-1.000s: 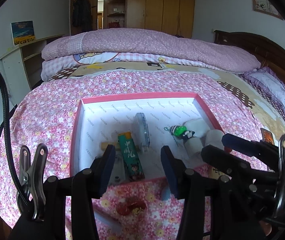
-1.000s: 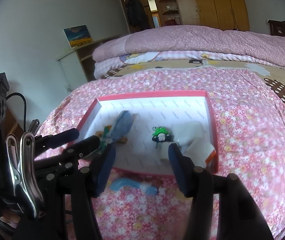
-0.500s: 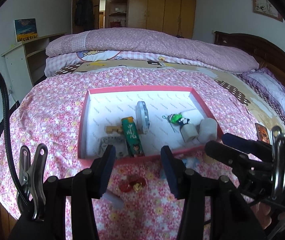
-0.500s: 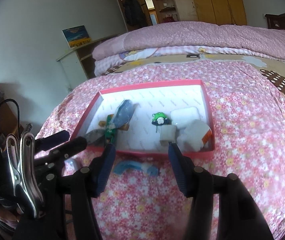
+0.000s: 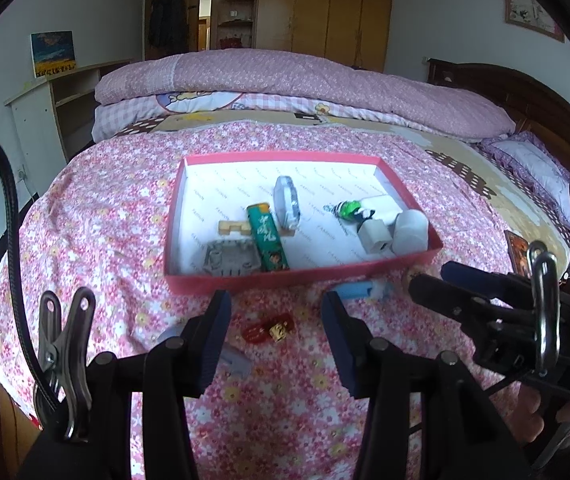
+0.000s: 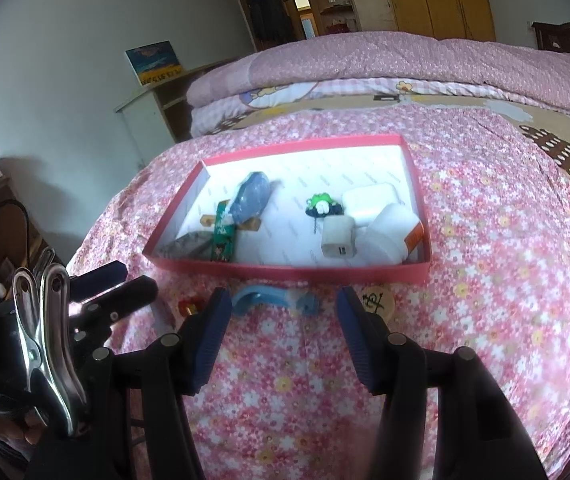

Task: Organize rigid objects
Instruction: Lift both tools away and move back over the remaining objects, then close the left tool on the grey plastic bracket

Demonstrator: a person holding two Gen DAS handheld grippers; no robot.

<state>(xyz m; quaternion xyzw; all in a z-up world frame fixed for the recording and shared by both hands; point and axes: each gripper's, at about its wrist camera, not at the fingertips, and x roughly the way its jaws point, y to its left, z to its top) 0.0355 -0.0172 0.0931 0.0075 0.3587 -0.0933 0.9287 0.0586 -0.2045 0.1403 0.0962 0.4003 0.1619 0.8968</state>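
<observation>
Your left gripper (image 5: 275,312) and right gripper (image 6: 283,312) both hang with jaws apart, holding nothing. Low in the frame, between the right jaws, lies one curved blue plastic piece (image 6: 273,300). Above it, mid-frame, sits one shallow pink cardboard box (image 6: 421,196) holding one green printed packet (image 5: 267,238) and one white charger cube (image 6: 337,240).

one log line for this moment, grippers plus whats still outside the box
left gripper: open, empty | right gripper: open, empty | pink box: partly filled | outside: blue clip, red charm
</observation>
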